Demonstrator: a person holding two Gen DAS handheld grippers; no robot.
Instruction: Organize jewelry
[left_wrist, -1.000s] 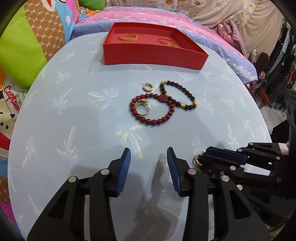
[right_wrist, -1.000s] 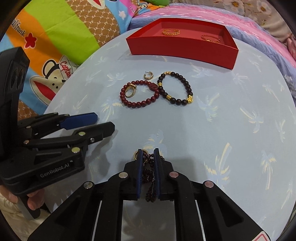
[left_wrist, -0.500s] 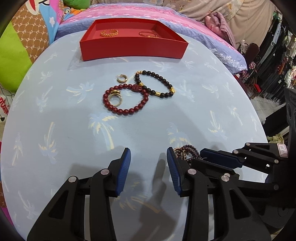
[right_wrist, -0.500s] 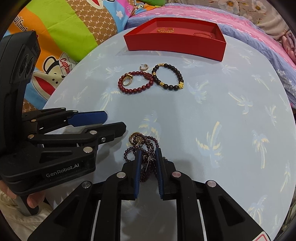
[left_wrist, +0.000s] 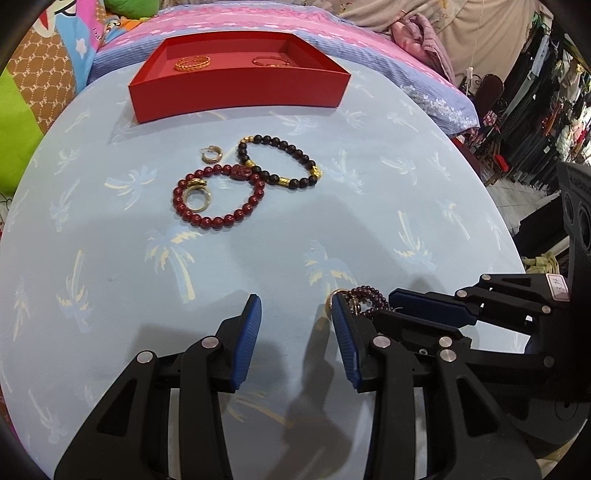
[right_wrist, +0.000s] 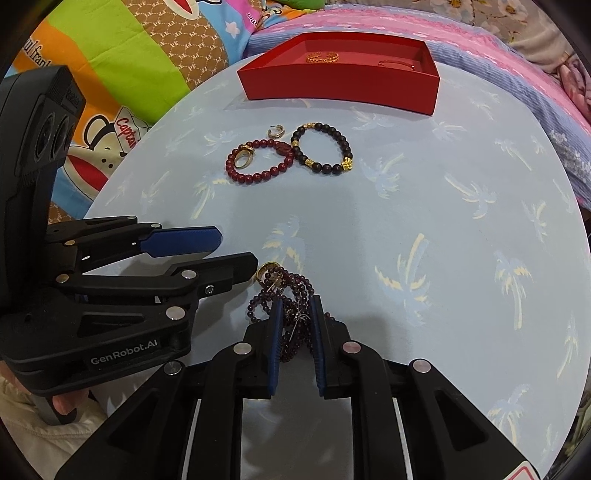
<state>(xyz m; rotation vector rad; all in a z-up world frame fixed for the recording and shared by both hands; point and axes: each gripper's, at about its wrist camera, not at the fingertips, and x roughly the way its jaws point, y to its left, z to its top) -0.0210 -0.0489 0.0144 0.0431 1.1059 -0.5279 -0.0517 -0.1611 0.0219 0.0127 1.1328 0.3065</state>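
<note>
With my right hand-held gripper (right_wrist: 295, 314) clenched on the garnet bead strand (right_wrist: 291, 295) and the left hand-held gripper (left_wrist: 295, 332) released, two gold bangles sit in the red tray (left_wrist: 236, 92) ahead, while two bracelets, a ring and an earring remain between.

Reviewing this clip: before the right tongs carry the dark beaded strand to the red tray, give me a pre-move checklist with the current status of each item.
1. Right tongs closed on the dark beaded strand: ok; beads sit between the pads.
2. Strand fully gathered: not ok; loops and a gold ring lie loose ahead of the pads.
3. Left tongs clear of the strand: cannot tell; they are open, one finger close beside the beads.
4. Red tray has free floor: ok; only two gold pieces inside.
5. Path to tray: not ok; red bracelet and black bracelet lie between.
</note>
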